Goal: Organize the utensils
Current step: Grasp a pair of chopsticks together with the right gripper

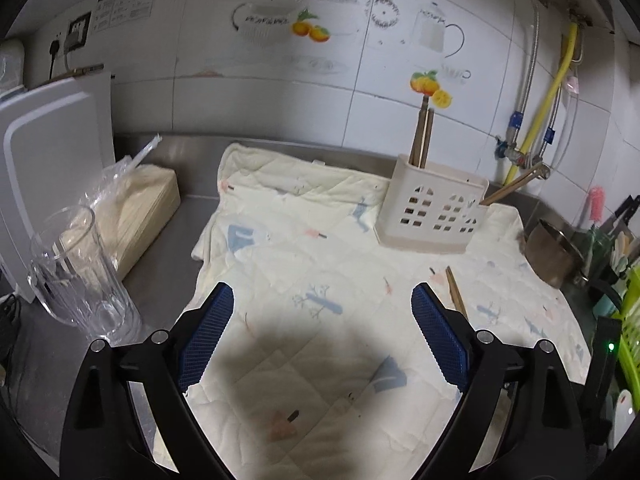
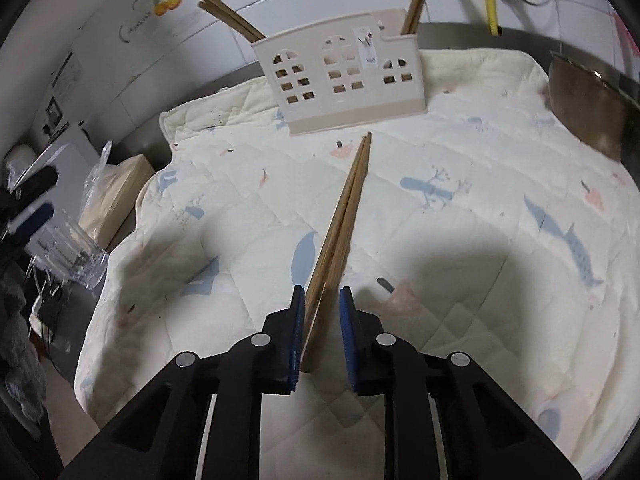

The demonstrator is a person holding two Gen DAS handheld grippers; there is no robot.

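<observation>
A pair of wooden chopsticks (image 2: 348, 208) lies on the printed cloth (image 2: 460, 240), pointing at the beige utensil holder (image 2: 340, 84). My right gripper (image 2: 321, 288) is shut on the pair's near end, its blue pads meeting the sticks at the fingertips. More chopsticks (image 2: 232, 16) stand in the holder's two end slots. In the left wrist view my left gripper (image 1: 322, 292) is wide open above the cloth (image 1: 300, 240), nothing between its pads. The lying chopsticks (image 1: 456, 292) show just beside its right finger. The holder (image 1: 432, 208) stands farther back on the right.
A clear glass (image 1: 76, 272) stands off the cloth's left edge, beside a wrapped beige pack (image 1: 136, 216) and a white board (image 1: 48, 152). A metal pot (image 1: 556, 252) sits at the cloth's right edge, with a green rack (image 1: 630, 320) beyond. A tiled wall closes the back.
</observation>
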